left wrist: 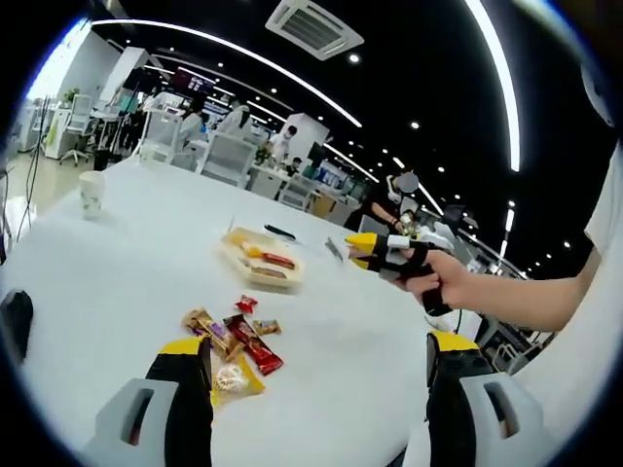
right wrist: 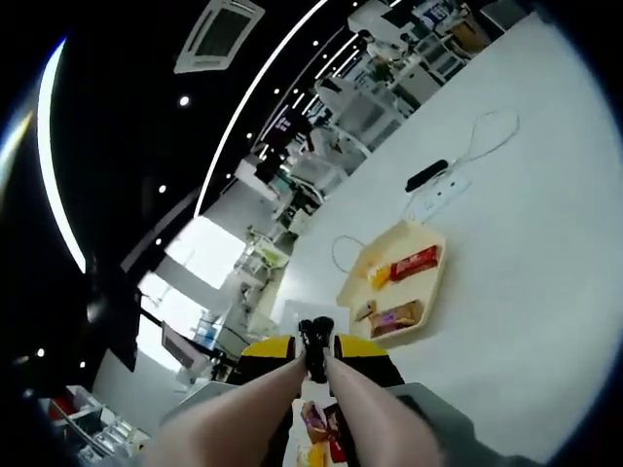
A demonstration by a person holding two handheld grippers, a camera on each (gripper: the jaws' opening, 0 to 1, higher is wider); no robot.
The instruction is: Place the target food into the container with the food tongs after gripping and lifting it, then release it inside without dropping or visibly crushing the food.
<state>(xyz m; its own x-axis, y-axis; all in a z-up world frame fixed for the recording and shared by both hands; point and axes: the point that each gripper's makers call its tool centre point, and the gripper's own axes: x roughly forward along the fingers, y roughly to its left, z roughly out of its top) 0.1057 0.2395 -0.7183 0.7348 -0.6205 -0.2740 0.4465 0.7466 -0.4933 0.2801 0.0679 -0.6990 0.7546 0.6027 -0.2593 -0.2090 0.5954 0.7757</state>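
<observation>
Left gripper [left wrist: 316, 375] fingers spread wide over snack pile [left wrist: 232, 342] near tabletop [left wrist: 127, 263] front edge. Right gripper [right wrist: 313, 352] fingers clenched on tongs [right wrist: 313, 348]. Tray [left wrist: 261, 259] mid-tabletop holds snacks.

White counter [left wrist: 117, 263] carrying a paper cup [left wrist: 91, 193] that stands upright near its far left edge, well apart from the other items. A dark pen-like object [left wrist: 280, 232] lies on the counter. In the right gripper view, a black device [right wrist: 425, 175] lies on the counter just beside a white power strip [right wrist: 435, 197], from which a thin white cable [right wrist: 492, 131] loops across the surface. Beyond the counter: white office chairs [left wrist: 226, 159] and desks, seated and standing people, a ceiling air vent [left wrist: 313, 27], and long curved ceiling light strips [left wrist: 243, 53].
</observation>
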